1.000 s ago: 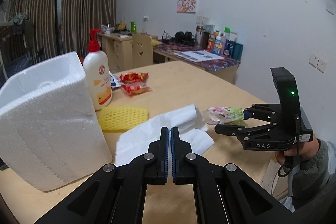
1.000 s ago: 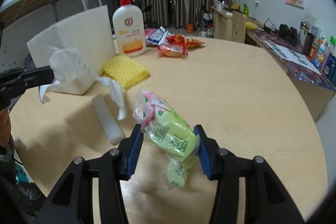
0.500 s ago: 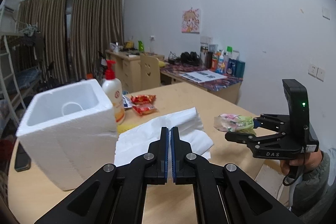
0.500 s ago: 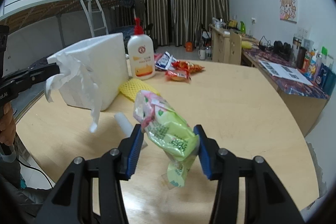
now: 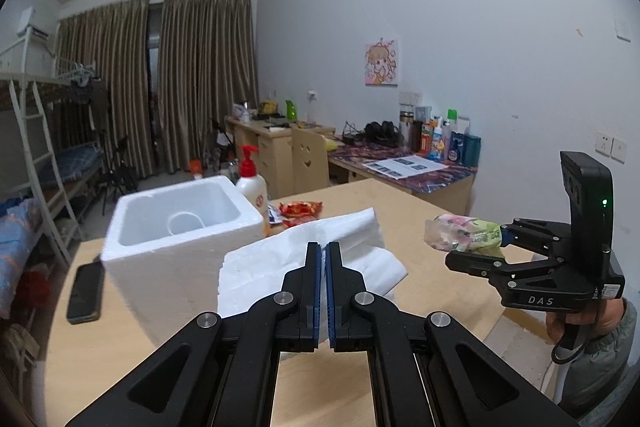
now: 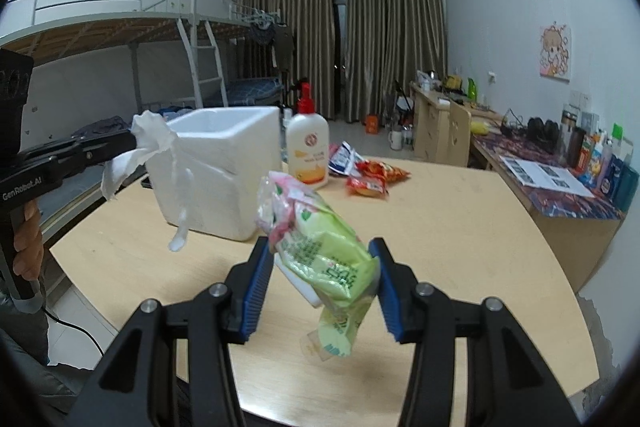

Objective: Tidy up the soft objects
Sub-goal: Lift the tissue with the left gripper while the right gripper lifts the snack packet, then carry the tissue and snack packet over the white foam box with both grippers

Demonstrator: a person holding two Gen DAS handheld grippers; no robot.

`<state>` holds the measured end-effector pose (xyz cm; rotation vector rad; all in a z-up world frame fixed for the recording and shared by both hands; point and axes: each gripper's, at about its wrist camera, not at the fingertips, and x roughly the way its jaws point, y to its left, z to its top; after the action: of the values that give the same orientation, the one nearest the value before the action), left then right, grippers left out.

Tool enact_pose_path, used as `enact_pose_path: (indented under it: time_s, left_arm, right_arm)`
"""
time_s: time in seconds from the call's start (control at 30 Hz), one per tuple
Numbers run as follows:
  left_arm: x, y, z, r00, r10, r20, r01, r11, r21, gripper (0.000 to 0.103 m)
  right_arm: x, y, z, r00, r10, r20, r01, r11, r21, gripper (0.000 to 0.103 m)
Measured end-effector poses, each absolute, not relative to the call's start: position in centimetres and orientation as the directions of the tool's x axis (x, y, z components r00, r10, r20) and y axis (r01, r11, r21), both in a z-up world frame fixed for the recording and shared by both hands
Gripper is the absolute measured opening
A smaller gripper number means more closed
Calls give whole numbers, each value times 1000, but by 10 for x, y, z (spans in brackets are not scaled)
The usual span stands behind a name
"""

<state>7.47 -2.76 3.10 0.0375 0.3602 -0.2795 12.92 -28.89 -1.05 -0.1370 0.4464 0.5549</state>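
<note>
A: How many soft things are held?
B: Two. The left gripper (image 5: 323, 259) has its jaws clenched on one white tissue (image 5: 308, 239), hanging above the counter (image 6: 460, 227). The right gripper (image 6: 320, 283) grasps one green wipes pack (image 6: 328, 251) between its jaws.
A: And beyond the jaws?
B: One foam box (image 6: 224, 167), one lotion bottle (image 6: 308, 147), two red snack packets (image 6: 372, 179), one phone (image 5: 84, 291).
</note>
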Motion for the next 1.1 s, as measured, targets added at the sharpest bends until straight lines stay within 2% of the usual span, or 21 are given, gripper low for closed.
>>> enact_pose_path:
  time_s: [0.57, 0.9, 1.1]
  left_arm:
    - [15, 5, 56, 962, -57, -268, 62, 998, 11, 2]
    - [-9, 28, 65, 974, 58, -218, -59, 998, 0, 2]
    - [-10, 38, 63, 970, 93, -222, -99, 995, -13, 2]
  right_arm:
    - [92, -256, 20, 740, 595, -314, -631, 776, -16, 54]
    - [89, -230, 35, 692, 674, -260, -699, 715, -9, 54]
    - [89, -209, 39, 654, 714, -249, -738, 675, 0, 54]
